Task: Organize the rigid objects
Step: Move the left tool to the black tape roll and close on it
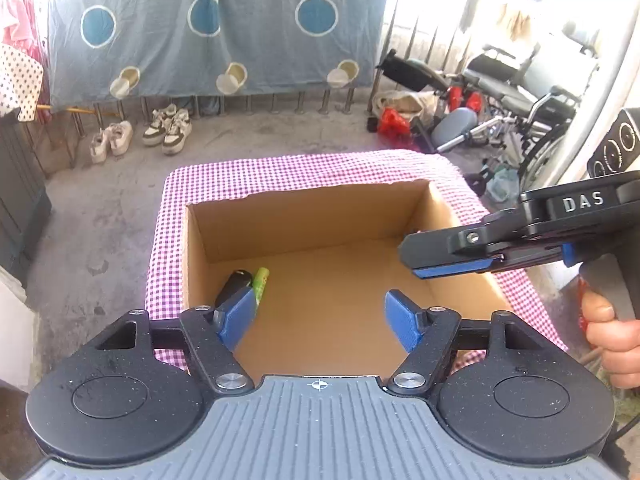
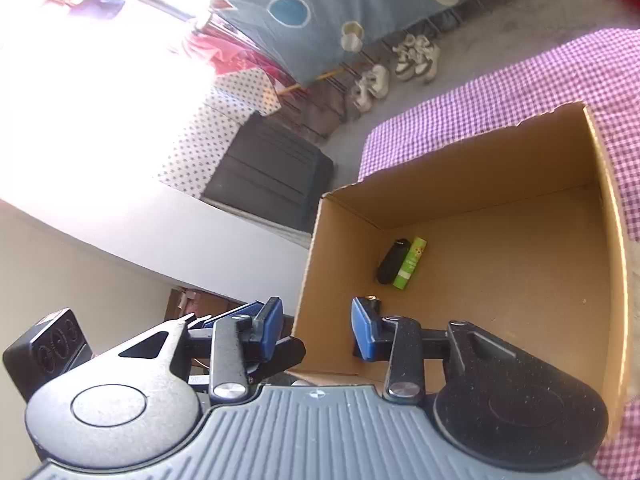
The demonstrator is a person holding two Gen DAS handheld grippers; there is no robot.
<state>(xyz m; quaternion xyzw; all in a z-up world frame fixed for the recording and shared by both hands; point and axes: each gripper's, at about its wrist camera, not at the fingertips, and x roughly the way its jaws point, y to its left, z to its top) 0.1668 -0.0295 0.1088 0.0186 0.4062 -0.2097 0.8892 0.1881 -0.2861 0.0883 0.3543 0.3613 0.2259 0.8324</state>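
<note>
Left gripper point(image 1: 320, 320): right under your nose, jaws spread wide with nothing between the blue pads point(image 1: 236, 318), hanging over the near edge of the box.

Right gripper point(image 2: 316, 328): also parted and carrying nothing in its own view; from the left wrist view it comes in side-on above the box's right wall, and there the gap cannot be read.

Your right hand point(image 1: 612, 344): wrapped round the handle at the right edge of the left view.

Cardboard box point(image 1: 312, 216): open top, sitting on the purple checked cloth point(image 1: 280, 172), and both claws are aimed into it.

Small brass-topped item point(image 2: 371, 300): just peeking over the right gripper's finger near the box's near wall; too hidden to name.

Black object point(image 2: 392, 266): lying on the box floor by the left wall, long side along that wall.

Green tube point(image 2: 410, 262): touching the black object, lying parallel to it.

Progress: two pieces at least are already in the box, tidy and side by side, so I'd call the sorting under way. Most of the floor is bare cardboard. No loose objects show on the cloth, so how much is left cannot be judged from here.

Beyond: concrete floor, pairs of sneakers point(image 1: 166, 130), a blue spotted sheet point(image 1: 216, 28) hung behind, a wheelchair point(image 1: 516, 96) off right.
</note>
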